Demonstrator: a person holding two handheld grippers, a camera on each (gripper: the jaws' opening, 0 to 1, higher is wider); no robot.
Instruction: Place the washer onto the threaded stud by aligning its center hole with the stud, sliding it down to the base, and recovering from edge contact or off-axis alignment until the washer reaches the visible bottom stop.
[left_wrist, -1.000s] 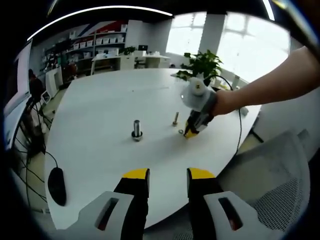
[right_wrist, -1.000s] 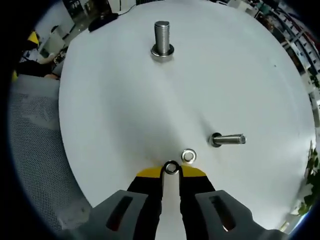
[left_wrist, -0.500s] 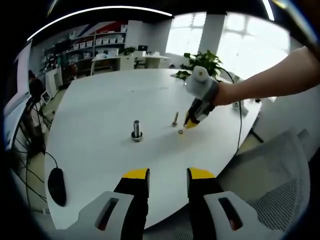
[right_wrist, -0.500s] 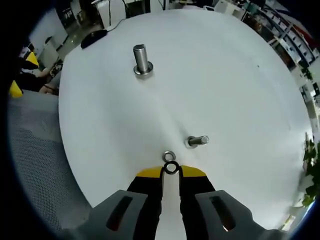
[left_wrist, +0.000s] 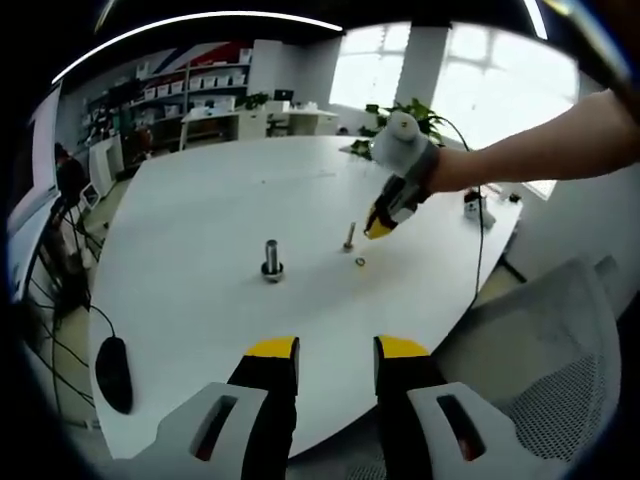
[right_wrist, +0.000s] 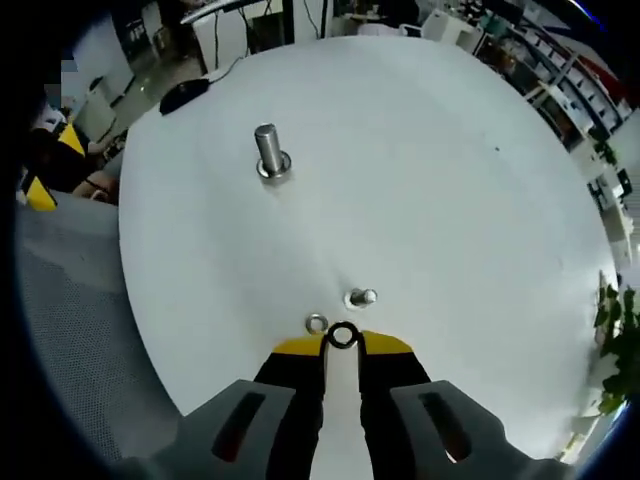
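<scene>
Jaws of the right gripper (right_wrist: 342, 343) are pinched together on a washer (right_wrist: 342, 335), which sits at the yellow tips, low centre in the right gripper view; its hole faces the camera. In the left gripper view that gripper (left_wrist: 381, 223) hangs clear above the table (left_wrist: 200, 200), upper right of centre. Jaws of the left gripper (left_wrist: 335, 350) stand apart with nothing between them, bottom centre, back near the table's near edge.

Two studs stand upright. The small stud (right_wrist: 361, 297) lies just above the held washer in the right gripper view, almost end-on; the large stud (right_wrist: 268, 152) stands well apart, upper left. A second washer (right_wrist: 316, 323) lies flat on the table just left of the tips.

Risks, as judgement: the washer is held only by its rim, so any knock on the stud's top or threads could twist it out of the grip. Coming down off-axis would likely land the rim on the stud's end and tilt the washer. The loose washer is near enough to be nudged if the tips drop to the table.

Room is generous: bare tabletop surrounds both studs on every side. The table edge runs along the left of the right gripper view, with a mesh chair (right_wrist: 70, 300) beyond. A mouse (left_wrist: 113, 372) sits lower left in the left gripper view, far from the work.
</scene>
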